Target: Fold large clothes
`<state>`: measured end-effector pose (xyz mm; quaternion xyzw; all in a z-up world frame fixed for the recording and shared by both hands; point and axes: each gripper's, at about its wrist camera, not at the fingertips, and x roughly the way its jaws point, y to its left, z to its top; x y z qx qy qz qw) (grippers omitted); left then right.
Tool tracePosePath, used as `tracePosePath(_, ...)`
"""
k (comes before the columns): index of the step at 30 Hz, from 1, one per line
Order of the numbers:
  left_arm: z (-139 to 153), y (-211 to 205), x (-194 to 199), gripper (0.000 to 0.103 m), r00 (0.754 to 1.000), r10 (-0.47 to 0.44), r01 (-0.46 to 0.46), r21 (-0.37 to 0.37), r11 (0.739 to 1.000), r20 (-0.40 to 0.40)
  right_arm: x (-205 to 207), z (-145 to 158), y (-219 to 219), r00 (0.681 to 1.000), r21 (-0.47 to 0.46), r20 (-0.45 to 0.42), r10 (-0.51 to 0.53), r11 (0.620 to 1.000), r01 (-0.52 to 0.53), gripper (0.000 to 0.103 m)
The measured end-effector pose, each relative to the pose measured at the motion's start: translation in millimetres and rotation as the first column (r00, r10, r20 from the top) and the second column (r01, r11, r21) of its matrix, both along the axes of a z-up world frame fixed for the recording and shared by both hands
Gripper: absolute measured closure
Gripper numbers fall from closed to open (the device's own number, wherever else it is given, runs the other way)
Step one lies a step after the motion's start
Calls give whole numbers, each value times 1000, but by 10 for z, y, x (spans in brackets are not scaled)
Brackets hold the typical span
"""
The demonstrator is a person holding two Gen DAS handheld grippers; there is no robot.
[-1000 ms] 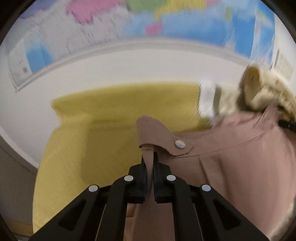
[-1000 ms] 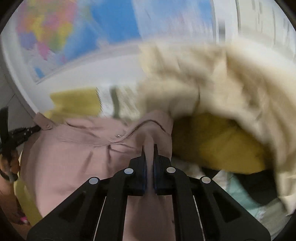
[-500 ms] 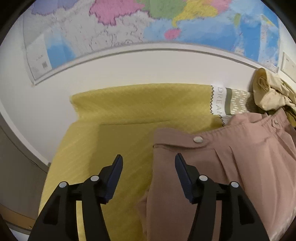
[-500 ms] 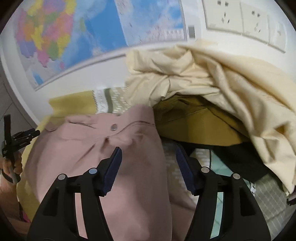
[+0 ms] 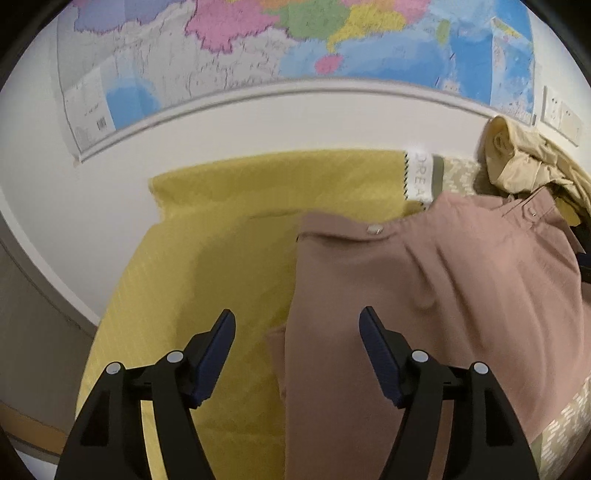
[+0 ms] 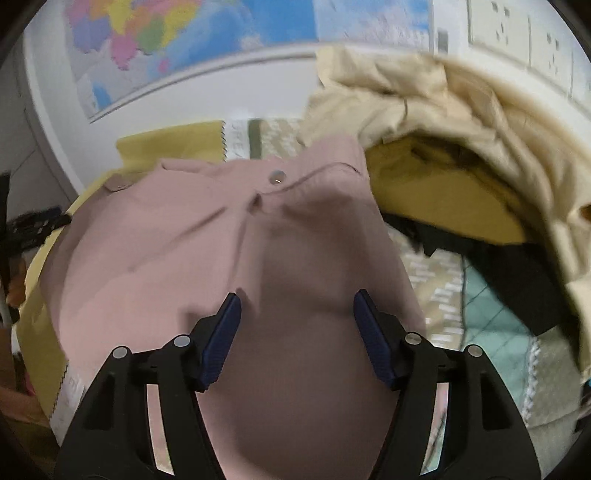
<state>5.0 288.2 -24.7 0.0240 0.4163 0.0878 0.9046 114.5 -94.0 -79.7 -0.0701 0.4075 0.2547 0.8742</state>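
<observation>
A dusty-pink pair of trousers lies spread on a yellow cloth, waistband with its buttons toward the wall. My left gripper hovers over the garment's left edge, its jaws still opening, pads clear of the fabric. In the right wrist view the same pink trousers fill the middle. Above them my right gripper stands open and grips nothing. The left gripper shows at that view's left edge.
A heap of cream clothes lies at the right against the wall, over a mustard garment and a black one. A patterned bedcover lies beneath. A wall map and sockets hang behind.
Both grippers were shut on the waistband a second ago; both let go and opened. The trousers dropped flat onto the yellow cloth, and both grippers drew back from the waistband.
</observation>
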Motion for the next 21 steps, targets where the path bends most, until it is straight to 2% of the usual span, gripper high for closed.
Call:
tracePosePath(5, -250, 135, 118, 35, 996, 46, -48, -21, 999, -79, 222, -160, 28, 998, 12, -39, -42, 999, 42, 42)
tracePosePath(9, -221, 227, 64, 34, 996, 63, -68, -77, 995, -64, 177, -45, -13, 998, 28, -34, -44, 999, 45, 42)
tracePosePath(11, -169, 274, -13, 34, 997, 52, -58, -115, 992, -49, 110, 74, -140, 999, 77, -29, -40, 996, 42, 41)
tracePosePath(16, -98, 361, -311, 32, 1000, 12, -17, -186, 982, -28, -256, 325, -558, 997, 143, 10, -71, 987, 69, 30)
tracePosePath(18, -103, 388, -454, 30, 1000, -15, 9, -234, 972, -24, -379, 329, -692, 996, 150, 10, -84, 985, 82, 27)
tracePosePath(21, -166, 362, -597, 30, 997, -62, 51, -276, 960, -33, -498, 201, -837, 995, 160, -44, -84, 983, 90, 25)
